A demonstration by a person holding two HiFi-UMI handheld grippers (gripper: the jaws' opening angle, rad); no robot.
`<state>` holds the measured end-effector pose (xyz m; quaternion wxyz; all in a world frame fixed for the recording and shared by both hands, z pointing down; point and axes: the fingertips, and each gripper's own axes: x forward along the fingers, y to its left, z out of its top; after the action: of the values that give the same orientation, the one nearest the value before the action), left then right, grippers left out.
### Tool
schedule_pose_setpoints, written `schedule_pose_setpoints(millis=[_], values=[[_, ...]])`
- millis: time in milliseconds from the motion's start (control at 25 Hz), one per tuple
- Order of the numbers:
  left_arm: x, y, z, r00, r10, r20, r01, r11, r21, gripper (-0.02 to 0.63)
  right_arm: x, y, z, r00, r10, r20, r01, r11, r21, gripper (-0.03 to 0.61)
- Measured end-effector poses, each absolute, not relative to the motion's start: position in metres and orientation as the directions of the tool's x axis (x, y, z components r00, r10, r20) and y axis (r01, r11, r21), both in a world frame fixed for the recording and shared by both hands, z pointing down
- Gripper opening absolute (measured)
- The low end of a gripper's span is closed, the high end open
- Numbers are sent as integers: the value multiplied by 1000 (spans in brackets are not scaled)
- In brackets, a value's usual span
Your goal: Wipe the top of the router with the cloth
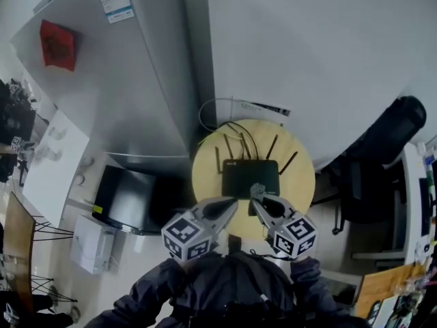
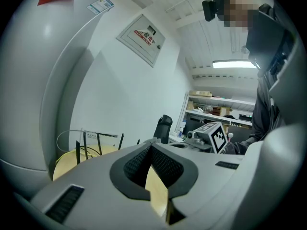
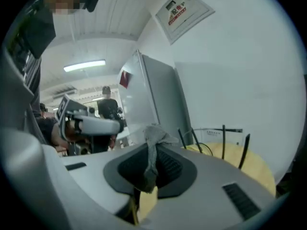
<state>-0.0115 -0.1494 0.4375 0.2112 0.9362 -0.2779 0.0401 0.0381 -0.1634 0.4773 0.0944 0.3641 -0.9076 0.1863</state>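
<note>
A black router [image 1: 250,177] with several upright antennas lies on a round yellow table [image 1: 300,183]. My right gripper [image 1: 257,192] hovers just over the router's near edge, shut on a small grey cloth [image 3: 154,139] that sticks up crumpled between its tips. My left gripper [image 1: 231,204] hangs beside it at the router's near left corner, jaws shut with nothing between them. In the left gripper view, the closed tips [image 2: 149,143] point over the tabletop, the antennas [image 2: 99,143] to their left. The right gripper view has the antennas [image 3: 223,139] to its right.
A tall grey cabinet [image 1: 130,80] stands to the table's left and a white wall [image 1: 321,53] behind it. Cables and a white wire loop [image 1: 212,111] trail behind the router. A black office chair [image 1: 392,132] sits right, and a black box [image 1: 126,198] sits on the floor left.
</note>
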Motion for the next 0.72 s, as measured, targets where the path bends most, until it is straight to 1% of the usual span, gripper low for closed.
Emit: schedule_pose_setpoints(millis=[80,160,360,720], values=[[-14,-144,432,843,-508,179,-536,-760,368,-6,24,-156,456,-727,-635,260,-686,668,-287,69],[-19,-137,430,844,-509,170,-533,-761,370,-6,12,-147,445,-731,-639,241,-683,673,-286,69],[-25,-121,429,851,-500,162,-521,-766,375,-6,-5,-130,436,-736,-638,228,-677,682,-277,69],[-31,-118,425,851,-507,138,-519,-770,370,-7,-13,-120,429,-733,-644,220,-681,691,-243,67]])
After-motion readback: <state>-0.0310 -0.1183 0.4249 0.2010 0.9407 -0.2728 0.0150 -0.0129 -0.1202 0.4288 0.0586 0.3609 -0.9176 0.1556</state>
